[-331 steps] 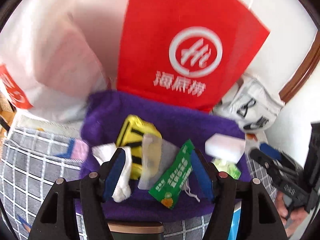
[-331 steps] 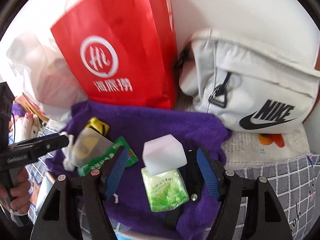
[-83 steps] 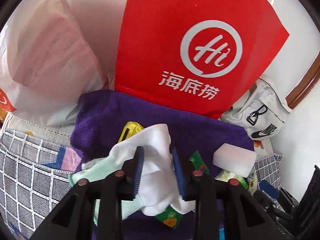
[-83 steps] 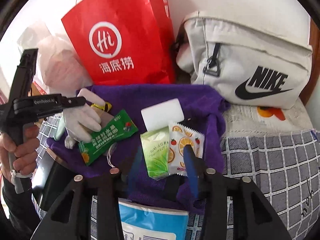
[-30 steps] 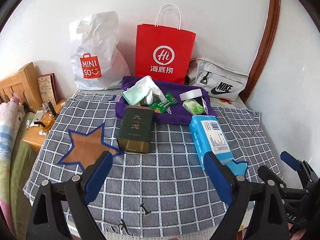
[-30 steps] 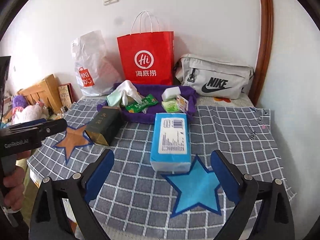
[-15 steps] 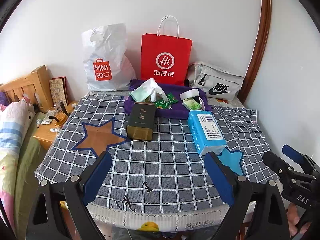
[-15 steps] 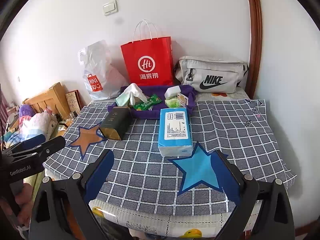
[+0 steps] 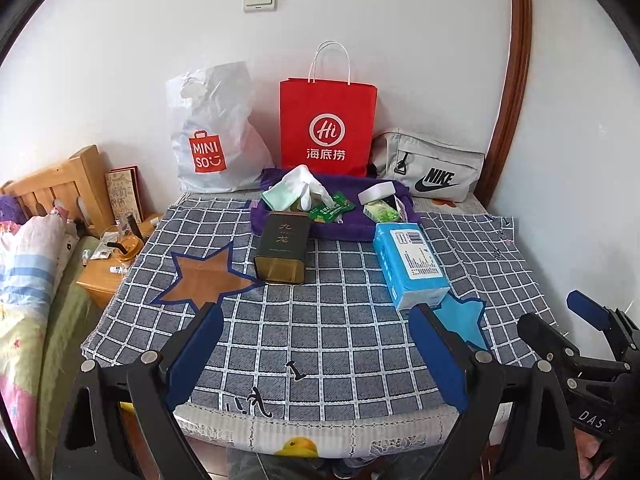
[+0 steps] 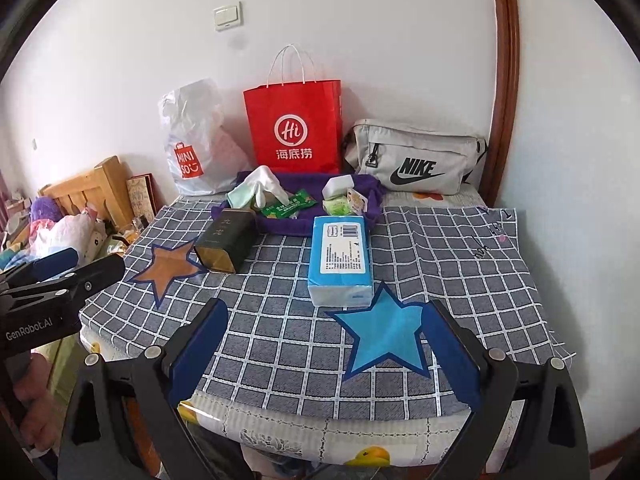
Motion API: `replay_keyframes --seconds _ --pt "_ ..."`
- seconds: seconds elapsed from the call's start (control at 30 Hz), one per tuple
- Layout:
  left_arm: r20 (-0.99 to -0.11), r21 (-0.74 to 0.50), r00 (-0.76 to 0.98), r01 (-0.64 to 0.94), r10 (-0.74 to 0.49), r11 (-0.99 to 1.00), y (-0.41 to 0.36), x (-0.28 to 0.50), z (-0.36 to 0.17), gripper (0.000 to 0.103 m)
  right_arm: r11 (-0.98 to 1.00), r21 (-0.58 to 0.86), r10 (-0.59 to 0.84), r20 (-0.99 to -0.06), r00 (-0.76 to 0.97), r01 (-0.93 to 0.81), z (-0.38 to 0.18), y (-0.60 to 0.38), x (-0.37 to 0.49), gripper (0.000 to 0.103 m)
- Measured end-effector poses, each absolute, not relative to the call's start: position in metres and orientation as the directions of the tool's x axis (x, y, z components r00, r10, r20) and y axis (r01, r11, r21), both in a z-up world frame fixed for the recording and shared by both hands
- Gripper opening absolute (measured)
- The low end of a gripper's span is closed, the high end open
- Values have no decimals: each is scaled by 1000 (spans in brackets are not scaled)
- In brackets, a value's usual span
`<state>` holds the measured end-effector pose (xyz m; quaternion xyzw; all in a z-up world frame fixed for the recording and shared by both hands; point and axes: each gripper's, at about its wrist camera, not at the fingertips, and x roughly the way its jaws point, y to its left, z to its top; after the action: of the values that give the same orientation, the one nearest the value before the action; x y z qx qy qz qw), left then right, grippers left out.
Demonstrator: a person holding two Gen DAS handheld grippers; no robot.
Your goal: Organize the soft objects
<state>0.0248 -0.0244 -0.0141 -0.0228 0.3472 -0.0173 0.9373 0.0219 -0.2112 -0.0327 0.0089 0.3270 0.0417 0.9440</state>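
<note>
A purple towel [image 9: 352, 229] [image 10: 280, 224] lies at the far side of the checked tablecloth. On it rest a white and mint cloth [image 9: 298, 186] [image 10: 256, 188], a green sachet [image 9: 331, 208] [image 10: 288, 205], a white sponge block [image 9: 376, 193] [image 10: 338, 184] and a light green packet [image 9: 382, 211] [image 10: 338, 205]. My left gripper [image 9: 316, 356] hangs open and empty over the table's near edge. My right gripper [image 10: 324, 354] is open and empty too, over the blue star [image 10: 386, 330].
A dark tea tin [image 9: 282, 252] [image 10: 226, 244] and a blue tissue pack [image 9: 410, 264] [image 10: 340, 258] lie mid-table. A red paper bag [image 9: 328, 126], a white Miniso bag [image 9: 212, 144] and a grey Nike bag [image 9: 432, 168] line the wall. A brown star [image 9: 204, 276], bed and nightstand are left.
Both grippers let go of the items on the towel, opened wide and pulled far back to the table's near edge. In the last half second they drew back only slightly more.
</note>
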Motion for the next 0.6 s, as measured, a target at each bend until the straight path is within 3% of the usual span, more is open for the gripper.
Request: replay_keyframes --seconds 0.6 --pt "-652 -67 756 20 -59 998 -21 22 -17 94 996 35 87 -610 788 -84 -31 -202 16 97"
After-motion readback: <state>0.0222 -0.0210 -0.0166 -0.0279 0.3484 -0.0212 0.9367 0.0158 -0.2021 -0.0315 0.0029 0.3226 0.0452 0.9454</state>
